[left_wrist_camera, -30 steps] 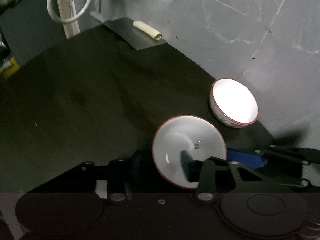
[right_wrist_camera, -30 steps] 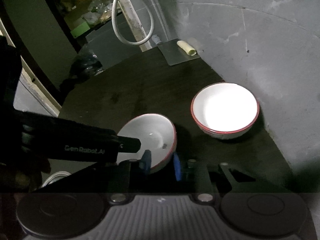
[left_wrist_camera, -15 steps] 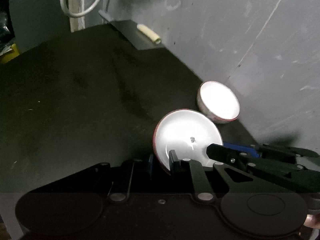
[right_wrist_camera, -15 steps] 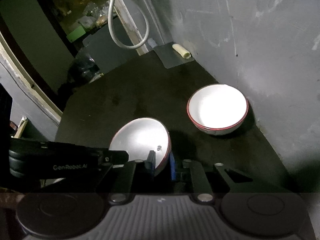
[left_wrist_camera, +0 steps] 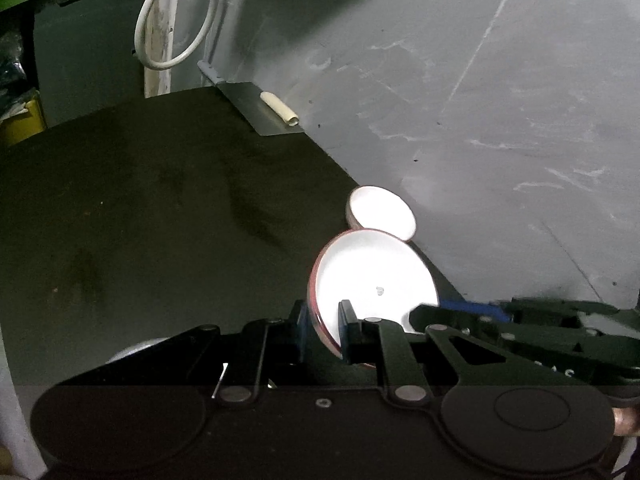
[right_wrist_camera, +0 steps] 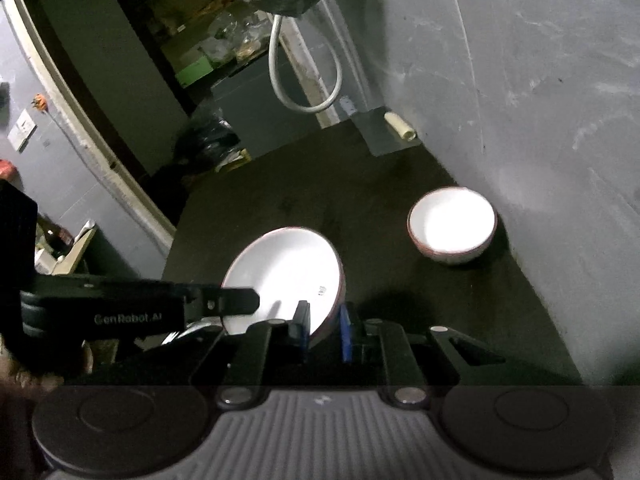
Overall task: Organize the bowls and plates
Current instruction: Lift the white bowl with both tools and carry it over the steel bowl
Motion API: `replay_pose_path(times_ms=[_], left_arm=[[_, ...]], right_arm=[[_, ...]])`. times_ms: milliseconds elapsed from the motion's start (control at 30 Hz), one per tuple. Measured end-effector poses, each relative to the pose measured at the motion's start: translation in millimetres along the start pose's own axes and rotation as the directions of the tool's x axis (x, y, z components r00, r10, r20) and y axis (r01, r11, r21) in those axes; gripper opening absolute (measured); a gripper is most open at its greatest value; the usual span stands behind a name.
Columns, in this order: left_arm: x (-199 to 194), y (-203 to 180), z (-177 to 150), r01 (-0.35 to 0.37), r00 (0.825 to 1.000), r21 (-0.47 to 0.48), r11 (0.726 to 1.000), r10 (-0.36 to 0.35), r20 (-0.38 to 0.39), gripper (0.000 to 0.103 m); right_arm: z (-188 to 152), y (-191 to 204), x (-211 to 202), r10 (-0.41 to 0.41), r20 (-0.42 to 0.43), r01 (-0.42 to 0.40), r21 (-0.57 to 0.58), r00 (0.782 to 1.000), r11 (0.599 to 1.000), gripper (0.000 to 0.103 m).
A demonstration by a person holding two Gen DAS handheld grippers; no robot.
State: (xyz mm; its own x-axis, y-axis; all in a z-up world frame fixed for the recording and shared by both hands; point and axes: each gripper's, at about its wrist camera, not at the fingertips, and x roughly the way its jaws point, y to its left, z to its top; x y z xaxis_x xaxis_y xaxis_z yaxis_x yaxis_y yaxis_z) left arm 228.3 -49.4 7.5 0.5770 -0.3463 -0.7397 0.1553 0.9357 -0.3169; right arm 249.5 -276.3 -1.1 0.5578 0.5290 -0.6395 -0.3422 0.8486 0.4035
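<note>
A white bowl with a red rim [left_wrist_camera: 372,284] [right_wrist_camera: 286,276] is held tilted above the dark table, gripped on opposite sides of its rim by both grippers. My left gripper [left_wrist_camera: 322,326] is shut on its near rim. My right gripper [right_wrist_camera: 324,328] is shut on its other rim, and shows from the right in the left wrist view [left_wrist_camera: 472,312]. The left gripper shows in the right wrist view [right_wrist_camera: 224,302]. A second white red-rimmed bowl [left_wrist_camera: 380,212] [right_wrist_camera: 452,224] stands upright on the table by the grey wall.
The dark table [left_wrist_camera: 140,208] [right_wrist_camera: 360,196] ends at a grey wall [left_wrist_camera: 480,120]. A metal sheet with a cream roll [left_wrist_camera: 278,107] [right_wrist_camera: 400,126] lies at the far corner. A white hose loop [right_wrist_camera: 304,80] hangs behind. A pale round object [left_wrist_camera: 132,350] lies low left.
Both grippers lifted the held bowl higher and pulled back; the standing bowl looks smaller and farther. The held bowl stays tilted.
</note>
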Motion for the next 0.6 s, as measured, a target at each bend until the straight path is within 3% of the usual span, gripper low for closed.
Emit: replay_pose_path(times_ms=[200,600], left_arm=[[-7.7,-10.9,-11.3,0.046,0.999,-0.005,0.999,-0.046,0.002,0.017],[-10.7,-17.6,-44.2,0.098,0.993,-0.019,0.995,-0.099,-0.057,0.017]], right_arm=[[-14.6,-6.5,-22.9,0.036,-0.041,-0.034,0.042,0.999,0.999,0.019],[-41.4,-2.9,-47.7,0.014,-0.110,-0.010,0.034,0.994,0.999,0.019]])
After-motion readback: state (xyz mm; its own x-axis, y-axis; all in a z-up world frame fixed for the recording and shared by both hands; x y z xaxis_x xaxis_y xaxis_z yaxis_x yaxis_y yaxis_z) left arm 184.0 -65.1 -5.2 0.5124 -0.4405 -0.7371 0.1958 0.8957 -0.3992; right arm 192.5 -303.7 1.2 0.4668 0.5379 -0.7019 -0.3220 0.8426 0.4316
